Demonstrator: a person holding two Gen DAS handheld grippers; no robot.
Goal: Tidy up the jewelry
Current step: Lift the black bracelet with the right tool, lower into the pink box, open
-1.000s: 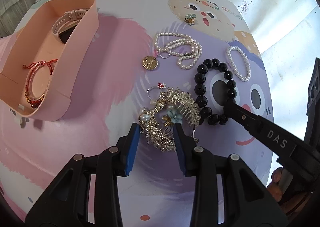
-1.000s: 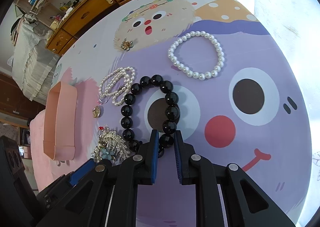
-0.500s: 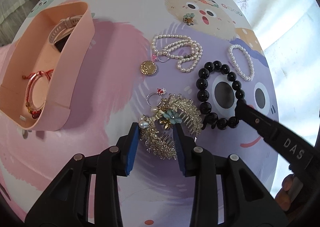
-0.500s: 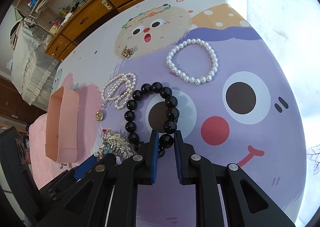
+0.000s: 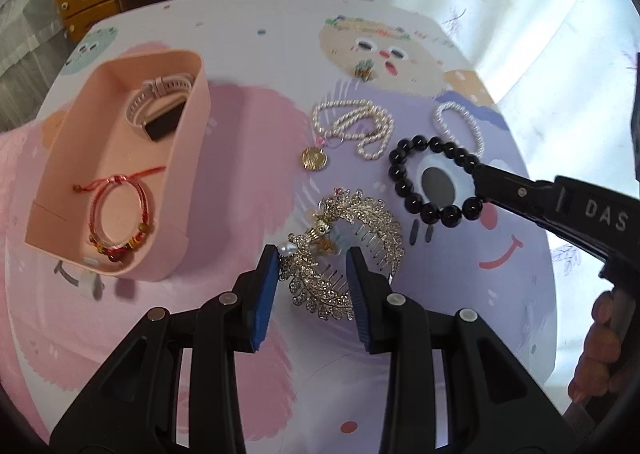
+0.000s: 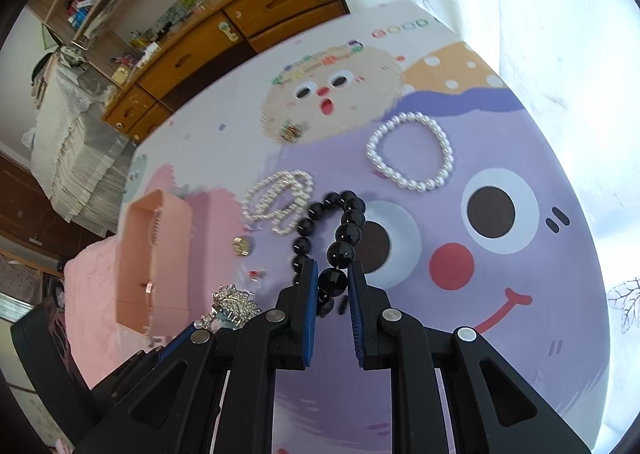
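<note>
1. Left wrist view: the left tongs (image 5: 311, 264) clench the rhinestone hair comb (image 5: 347, 250), apparently lifted off the counter (image 5: 248, 158); next, carry it left into the pink box (image 5: 120, 158).
2. Right wrist view: the right tongs (image 6: 333, 281) grip the black bead bracelet (image 6: 340, 230), which hangs raised, ready for boxing too.

Partly hidden behind the right tool (image 5: 478, 184): far-side beads of the black round-bead bracelet (image 5: 404, 174). Blurred in the right wrist view: small coloured brooch (image 6: 291, 132). Too small to tell: tiny red charm (image 6: 256, 274).
</note>
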